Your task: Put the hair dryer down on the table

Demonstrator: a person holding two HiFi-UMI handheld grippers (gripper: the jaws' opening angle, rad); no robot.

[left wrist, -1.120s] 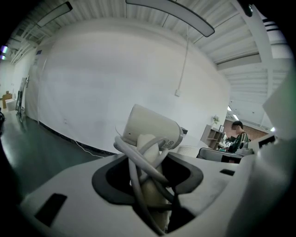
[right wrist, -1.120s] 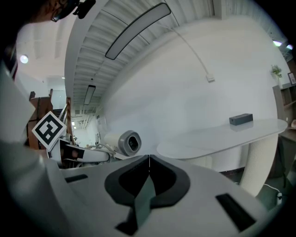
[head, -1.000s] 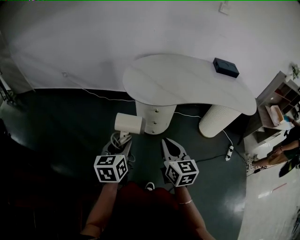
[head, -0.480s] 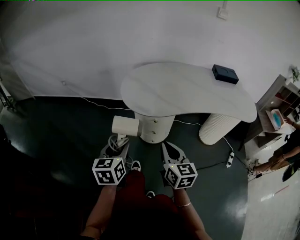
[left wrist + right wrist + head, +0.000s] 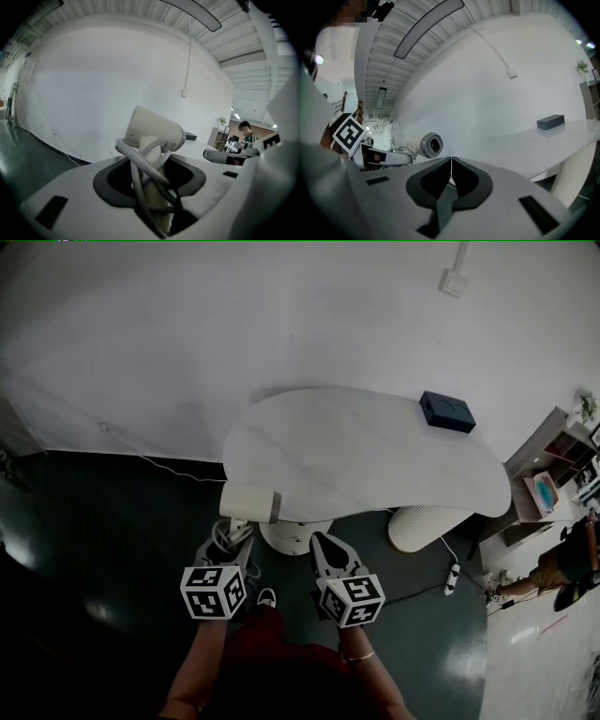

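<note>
We grip the hair dryer by its handle in the left gripper. The jaws are clamped partway on the handle and on the cord wound round it, and the barrel stands above the jaw tips. The right gripper sits alongside with its jaws pressed together on nothing.

The table begins just ahead of both pairs of jaws, and the dryer is not yet resting on it. A black box lies far beyond the jaws, off to the right.

In our judgement, the dryer should go well past the rim onto the bare top. It should then come down until the barrel and handle bear on the surface. The jaws should part only then, so the cord loops don't drag it back.
</note>
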